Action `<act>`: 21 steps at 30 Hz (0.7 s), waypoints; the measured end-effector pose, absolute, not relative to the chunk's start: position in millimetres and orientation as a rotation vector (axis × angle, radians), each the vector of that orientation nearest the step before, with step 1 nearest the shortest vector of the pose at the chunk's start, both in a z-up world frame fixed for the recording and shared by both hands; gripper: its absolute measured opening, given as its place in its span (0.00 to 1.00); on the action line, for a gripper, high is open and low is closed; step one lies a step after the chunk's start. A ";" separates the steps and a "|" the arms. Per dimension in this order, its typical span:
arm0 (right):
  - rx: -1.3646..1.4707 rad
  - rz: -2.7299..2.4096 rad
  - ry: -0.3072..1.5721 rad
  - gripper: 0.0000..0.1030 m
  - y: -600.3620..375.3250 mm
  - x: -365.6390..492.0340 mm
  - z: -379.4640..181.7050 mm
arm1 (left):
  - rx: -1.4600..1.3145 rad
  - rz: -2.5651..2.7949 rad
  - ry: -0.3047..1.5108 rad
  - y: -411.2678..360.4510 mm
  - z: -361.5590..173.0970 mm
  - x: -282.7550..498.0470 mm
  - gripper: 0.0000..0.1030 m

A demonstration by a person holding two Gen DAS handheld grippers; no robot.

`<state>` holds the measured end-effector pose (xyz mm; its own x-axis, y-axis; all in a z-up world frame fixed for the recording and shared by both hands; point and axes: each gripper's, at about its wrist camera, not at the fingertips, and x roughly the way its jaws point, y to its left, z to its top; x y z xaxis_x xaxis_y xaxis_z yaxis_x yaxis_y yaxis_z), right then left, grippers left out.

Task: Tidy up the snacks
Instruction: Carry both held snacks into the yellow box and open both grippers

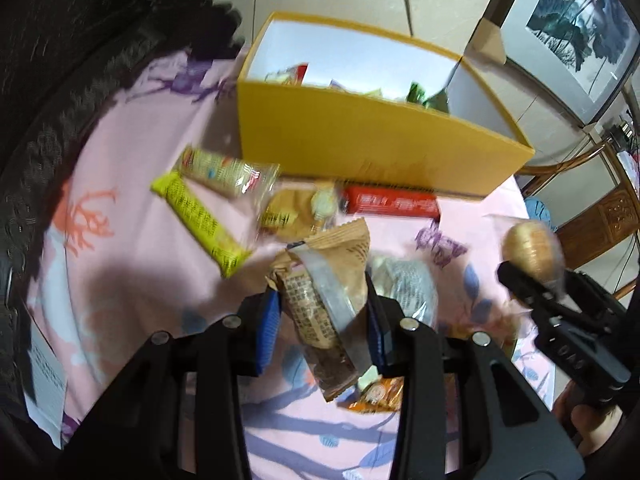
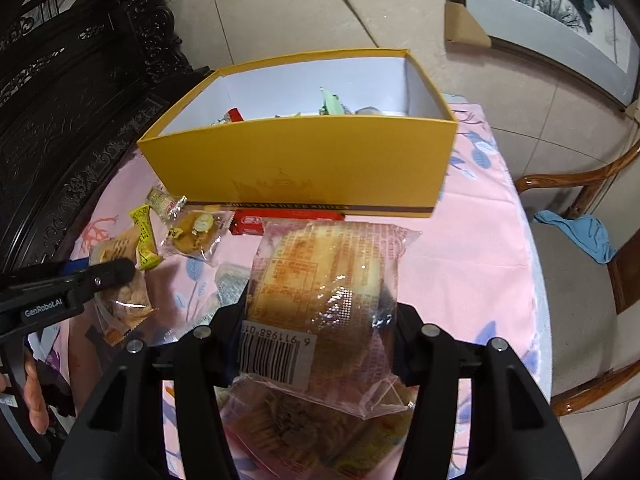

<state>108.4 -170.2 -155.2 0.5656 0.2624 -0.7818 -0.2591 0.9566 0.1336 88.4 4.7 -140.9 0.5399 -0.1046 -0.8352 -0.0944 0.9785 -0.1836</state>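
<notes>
My left gripper is shut on a brown snack packet, held above the pink cloth; it shows at the left in the right wrist view too, left gripper. My right gripper is shut on a clear-wrapped yellow cake, also lifted; the left wrist view has this cake at the far right. Behind both stands an open yellow box with several snacks inside. Before the box lie loose snacks: a yellow bar, a red packet, a cookie packet.
The table wears a pink flowered cloth. Dark carved furniture stands close on the left. A wooden chair with a blue cloth sits off the right edge. More packets lie under the right gripper.
</notes>
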 end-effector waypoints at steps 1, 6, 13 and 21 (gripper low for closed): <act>0.009 0.313 0.914 0.55 -167.6 113.9 -151.6 | -0.221 -0.005 0.988 4.8 -135.7 93.9 0.36; 0.004 0.339 0.816 0.55 -149.1 147.7 -106.7 | -0.238 -0.017 0.919 5.5 -98.3 147.1 0.36; 0.007 0.332 0.751 0.55 -135.9 208.7 -68.4 | -0.197 -0.007 0.838 0.6 -58.2 218.8 0.37; 0.011 0.315 0.719 0.55 -138.3 241.4 -50.4 | -0.171 -0.010 0.830 3.3 -45.0 248.6 0.37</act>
<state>241.4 -138.3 -50.4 0.7071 0.2875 -0.6460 -0.2803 0.9527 0.1173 248.6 3.3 -45.0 0.6754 -0.0763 -0.7335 -0.0577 0.9861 -0.1557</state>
